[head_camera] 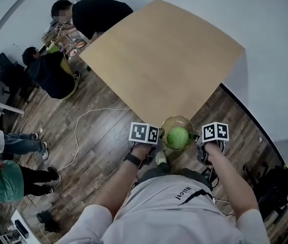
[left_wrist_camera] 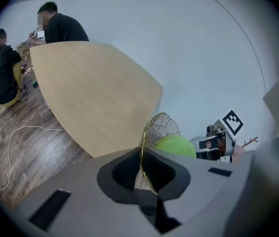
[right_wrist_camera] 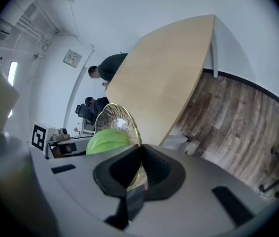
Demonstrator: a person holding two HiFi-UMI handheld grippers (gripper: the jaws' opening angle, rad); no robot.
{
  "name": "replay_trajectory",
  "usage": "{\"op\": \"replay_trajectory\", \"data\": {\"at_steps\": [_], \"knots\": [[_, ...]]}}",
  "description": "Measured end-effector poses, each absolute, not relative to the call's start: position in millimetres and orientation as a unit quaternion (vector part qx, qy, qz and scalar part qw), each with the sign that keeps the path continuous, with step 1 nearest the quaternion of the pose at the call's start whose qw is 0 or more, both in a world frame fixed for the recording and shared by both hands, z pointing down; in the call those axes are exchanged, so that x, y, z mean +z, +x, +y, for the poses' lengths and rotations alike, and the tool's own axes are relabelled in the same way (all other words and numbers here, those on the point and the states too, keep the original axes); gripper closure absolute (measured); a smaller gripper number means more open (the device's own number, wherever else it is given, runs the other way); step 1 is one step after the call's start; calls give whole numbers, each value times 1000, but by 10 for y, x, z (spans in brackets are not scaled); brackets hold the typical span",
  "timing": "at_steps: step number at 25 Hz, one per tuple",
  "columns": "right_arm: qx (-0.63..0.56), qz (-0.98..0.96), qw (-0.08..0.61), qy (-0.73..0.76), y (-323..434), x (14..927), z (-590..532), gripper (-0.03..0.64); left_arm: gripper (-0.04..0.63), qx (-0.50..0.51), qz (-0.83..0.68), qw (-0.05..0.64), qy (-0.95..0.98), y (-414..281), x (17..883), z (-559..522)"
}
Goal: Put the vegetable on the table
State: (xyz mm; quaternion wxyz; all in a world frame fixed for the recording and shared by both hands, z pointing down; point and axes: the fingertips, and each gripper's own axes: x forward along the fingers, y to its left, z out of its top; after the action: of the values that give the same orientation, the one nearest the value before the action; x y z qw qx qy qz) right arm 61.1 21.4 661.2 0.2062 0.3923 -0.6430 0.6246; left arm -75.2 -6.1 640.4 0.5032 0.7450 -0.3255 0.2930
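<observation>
Person: pale grey short-sleeved T-shirt [head_camera: 177,210] with a small line of dark print on the chest; black watch [head_camera: 133,159] on a dark strap at the left wrist. Hand-held tools: the left gripper [left_wrist_camera: 142,171] and the right gripper [right_wrist_camera: 139,168], each a smooth mid-grey moulded shell with black recessed jaw pads and dark rectangular slots set into the casing. Fittings: the left cube [head_camera: 144,132] and the right cube [head_camera: 215,131], both white and printed with black square markers.

Head view steeply down; gripper views close (shared bowl [left_wrist_camera: 162,124], table [head_camera: 159,60])
</observation>
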Motion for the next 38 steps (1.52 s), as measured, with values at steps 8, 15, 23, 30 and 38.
{"op": "replay_trajectory", "data": {"at_steps": [8, 15, 23, 30, 38], "knots": [[628, -634, 210, 399, 501, 6567, -405, 594, 566, 297, -319, 509, 742, -864, 6393, -711], [641, -625, 226, 383, 582, 6791, -945, 594, 566, 304, -330, 521, 726, -788, 6628, -1249], [650, -621, 259, 353, 765, 7064, -1630, 594, 569, 301, -354, 541, 701, -623, 6929, -1865], [649, -622, 271, 344, 835, 7353, -2160, 594, 572, 305, -369, 538, 694, -562, 7234, -2376], [654, -615, 286, 334, 874, 7630, -2581, 594, 572, 316, -376, 540, 684, -526, 7511, -2808]]}}
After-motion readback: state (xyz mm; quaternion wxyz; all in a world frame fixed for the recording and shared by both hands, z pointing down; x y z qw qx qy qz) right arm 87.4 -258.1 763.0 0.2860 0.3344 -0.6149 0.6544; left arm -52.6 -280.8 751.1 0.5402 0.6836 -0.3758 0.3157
